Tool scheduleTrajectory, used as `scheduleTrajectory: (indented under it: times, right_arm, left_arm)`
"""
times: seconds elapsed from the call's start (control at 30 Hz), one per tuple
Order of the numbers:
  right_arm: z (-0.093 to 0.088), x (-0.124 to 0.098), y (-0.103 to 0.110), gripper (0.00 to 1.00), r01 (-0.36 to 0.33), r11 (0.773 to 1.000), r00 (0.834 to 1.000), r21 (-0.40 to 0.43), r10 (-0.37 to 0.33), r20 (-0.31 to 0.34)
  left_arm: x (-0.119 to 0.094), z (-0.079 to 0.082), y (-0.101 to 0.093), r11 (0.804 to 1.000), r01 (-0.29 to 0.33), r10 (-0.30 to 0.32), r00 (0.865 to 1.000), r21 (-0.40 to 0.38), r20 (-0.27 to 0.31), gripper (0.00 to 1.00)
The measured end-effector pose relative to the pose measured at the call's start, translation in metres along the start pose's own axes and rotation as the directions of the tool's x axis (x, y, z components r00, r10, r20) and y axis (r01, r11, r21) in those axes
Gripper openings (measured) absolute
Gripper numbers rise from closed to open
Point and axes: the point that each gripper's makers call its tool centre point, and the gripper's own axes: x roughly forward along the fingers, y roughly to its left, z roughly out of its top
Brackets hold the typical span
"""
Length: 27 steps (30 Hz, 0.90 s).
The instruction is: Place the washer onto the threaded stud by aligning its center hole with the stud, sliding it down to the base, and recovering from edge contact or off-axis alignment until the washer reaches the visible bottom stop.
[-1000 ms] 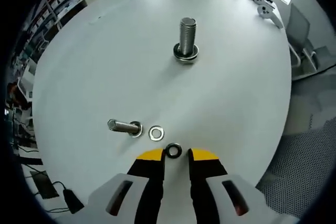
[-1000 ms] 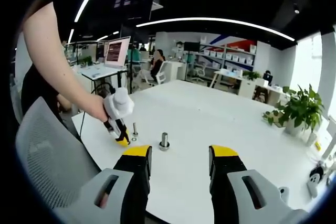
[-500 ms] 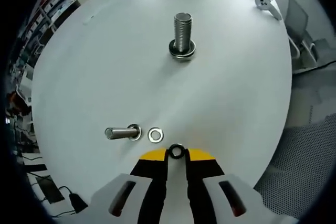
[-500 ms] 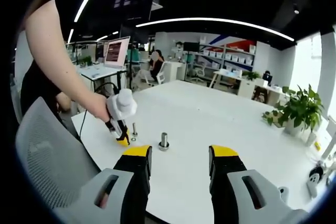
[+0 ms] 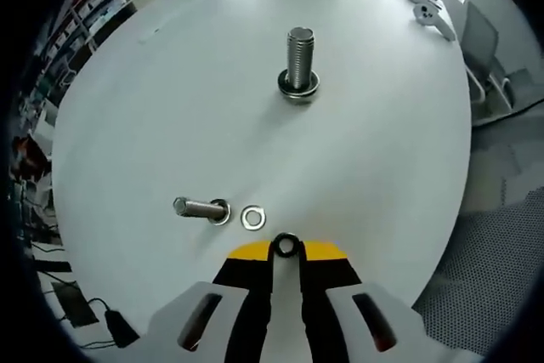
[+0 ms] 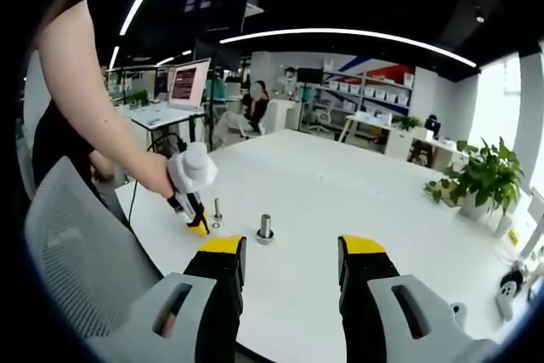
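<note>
In the left gripper view, my left gripper is shut on a dark washer, pinched between its yellow tips just above the white table. A large threaded stud stands upright on its base far ahead. A second, silver washer lies flat near the tips, beside a small bolt lying on its side. In the right gripper view, my right gripper stands open with nothing between its jaws, well back from the stud. The left gripper shows there, held by a hand low over the table.
A grey mesh chair stands at the table's near edge on the left of the right gripper view. A potted plant sits at the table's far right. Desks, monitors and shelves fill the office behind. The table edge curves close on the right.
The left gripper's jaws closed onto the dark washer between one second ago and half a second ago. Its view has shifted slightly since. The right gripper has not moved.
</note>
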Motion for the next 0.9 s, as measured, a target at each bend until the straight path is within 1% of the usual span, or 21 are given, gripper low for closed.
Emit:
scheduleTrajectory:
  times: [0.17,0.37,0.47,0.6,0.73,0.9]
  right_arm:
    - [0.000,0.000,0.000,0.45,-0.001,1.000,1.000,-0.001,0.001,-0.001]
    - [0.000,0.000,0.000,0.45,-0.002,1.000,1.000,-0.001,0.002,0.000]
    - [0.000,0.000,0.000,0.45,-0.002,1.000,1.000,0.003,0.002,0.002]
    - [0.000,0.000,0.000,0.45,-0.003,1.000,1.000,0.001,0.003,0.001]
    - [0.000,0.001,0.001,0.44,-0.006,1.000,1.000,-0.008,0.006,-0.003]
    - [0.000,0.001,0.002,0.44,-0.013,1.000,1.000,-0.007,0.013,0.000]
  left_arm:
    - [0.000,0.001,0.001,1.000,-0.003,0.003,1.000,0.012,-0.015,0.09]
    - [-0.004,-0.004,0.003,0.999,-0.011,0.012,1.000,0.030,-0.009,0.09]
    - [-0.007,-0.005,0.010,0.999,-0.019,0.019,1.000,0.030,0.005,0.09]
    - [-0.014,-0.003,0.020,1.000,-0.031,0.031,0.999,0.002,0.028,0.09]
    - [-0.024,0.004,0.027,0.998,-0.046,0.050,0.995,-0.043,0.083,0.09]
    - [-0.037,0.013,0.031,0.997,-0.066,0.069,0.991,-0.029,0.114,0.09]
